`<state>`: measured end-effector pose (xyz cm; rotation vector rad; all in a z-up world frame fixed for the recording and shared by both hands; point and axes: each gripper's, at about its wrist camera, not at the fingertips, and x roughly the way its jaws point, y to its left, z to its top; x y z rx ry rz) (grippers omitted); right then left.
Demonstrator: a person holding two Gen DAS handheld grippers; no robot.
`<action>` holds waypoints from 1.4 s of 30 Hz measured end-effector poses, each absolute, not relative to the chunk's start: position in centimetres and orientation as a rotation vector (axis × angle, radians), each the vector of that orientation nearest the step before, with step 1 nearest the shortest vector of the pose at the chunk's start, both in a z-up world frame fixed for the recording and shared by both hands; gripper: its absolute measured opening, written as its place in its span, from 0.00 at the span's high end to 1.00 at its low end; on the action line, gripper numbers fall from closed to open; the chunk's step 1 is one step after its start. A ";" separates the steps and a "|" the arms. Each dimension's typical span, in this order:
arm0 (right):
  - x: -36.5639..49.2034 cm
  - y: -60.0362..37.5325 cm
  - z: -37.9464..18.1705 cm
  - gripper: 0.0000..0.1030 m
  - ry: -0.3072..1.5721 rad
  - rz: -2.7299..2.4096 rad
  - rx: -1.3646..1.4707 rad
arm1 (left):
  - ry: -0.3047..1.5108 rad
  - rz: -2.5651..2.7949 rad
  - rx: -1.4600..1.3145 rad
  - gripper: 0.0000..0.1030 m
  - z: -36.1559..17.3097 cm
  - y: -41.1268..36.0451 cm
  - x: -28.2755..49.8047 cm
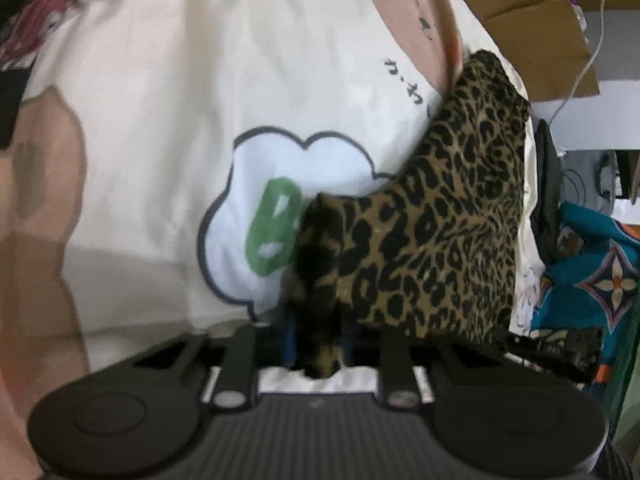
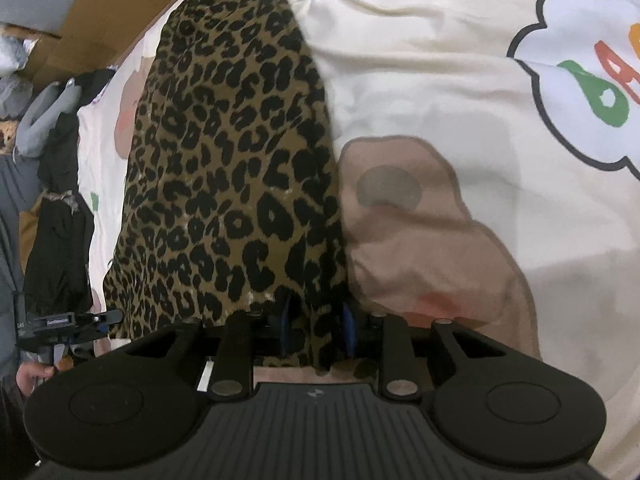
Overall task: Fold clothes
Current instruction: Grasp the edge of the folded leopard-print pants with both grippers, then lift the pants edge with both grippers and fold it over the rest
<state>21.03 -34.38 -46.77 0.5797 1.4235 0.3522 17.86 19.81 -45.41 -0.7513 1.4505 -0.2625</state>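
A leopard-print garment (image 1: 448, 216) lies on a cream cartoon-print bedsheet (image 1: 160, 120), stretched away toward the sheet's far edge. My left gripper (image 1: 320, 336) is shut on a bunched corner of it; the fabric fills the gap between the blue pads. In the right wrist view the same leopard-print garment (image 2: 232, 160) runs up the left half of the picture over the bedsheet (image 2: 440, 80). My right gripper (image 2: 316, 332) is shut on its near edge, cloth pinched between the blue pads (image 2: 349, 328). The other gripper (image 2: 72, 326) shows at the lower left, held by a hand.
Brown cardboard boxes (image 1: 540, 12) with a white cable stand beyond the bed. A teal patterned cloth (image 1: 592, 272) and dark items lie at the right in the left wrist view. Dark and grey clothes (image 2: 56, 168) pile along the bed's left side in the right wrist view.
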 end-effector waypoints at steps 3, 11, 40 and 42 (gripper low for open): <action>21.2 -34.7 -46.9 0.74 1.423 0.341 0.610 | 1.447 -0.260 -0.738 0.80 -45.4 19.6 18.0; 21.3 -34.2 -46.7 0.94 1.404 0.338 0.576 | 1.431 -0.278 -0.668 0.91 -44.5 18.9 18.2; 13.7 -38.0 -35.7 0.96 1.351 0.449 0.602 | 1.285 -0.413 -0.696 0.93 -33.0 18.9 11.3; 12.5 -38.2 -36.1 0.96 1.375 0.441 0.612 | 1.296 -0.407 -0.708 0.93 -33.3 19.0 10.3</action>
